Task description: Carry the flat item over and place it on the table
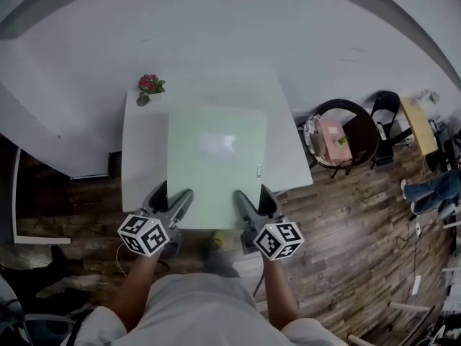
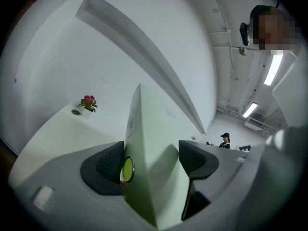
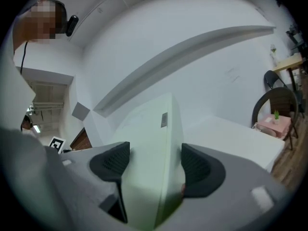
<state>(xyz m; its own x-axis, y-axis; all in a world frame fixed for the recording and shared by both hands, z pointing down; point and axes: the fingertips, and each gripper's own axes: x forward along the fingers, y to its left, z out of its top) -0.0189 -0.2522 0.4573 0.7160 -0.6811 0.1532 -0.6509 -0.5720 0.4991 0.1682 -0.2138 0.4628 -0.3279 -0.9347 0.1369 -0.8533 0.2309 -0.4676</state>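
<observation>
Red flower pot [image 1: 148, 86] at the far-left corner of the white table [image 1: 140, 150]. Then the left gripper [image 1: 171, 199] is clamped on the near edge of the pale green board [image 1: 216, 157], which is spread over the table's middle (overhanging its front edge). The right gripper [image 1: 253, 200] is clamped on that edge too. Dark chair [image 1: 360, 132] off the table's right.

table [image 1: 142, 161] mostly hidden beneath panel [image 1: 216, 189], label [image 1: 259, 170] unreadable

Bright even light; ceiling tube lights [image 2: 272, 69] glaring; fisheye warp, dark vignetted corners
</observation>
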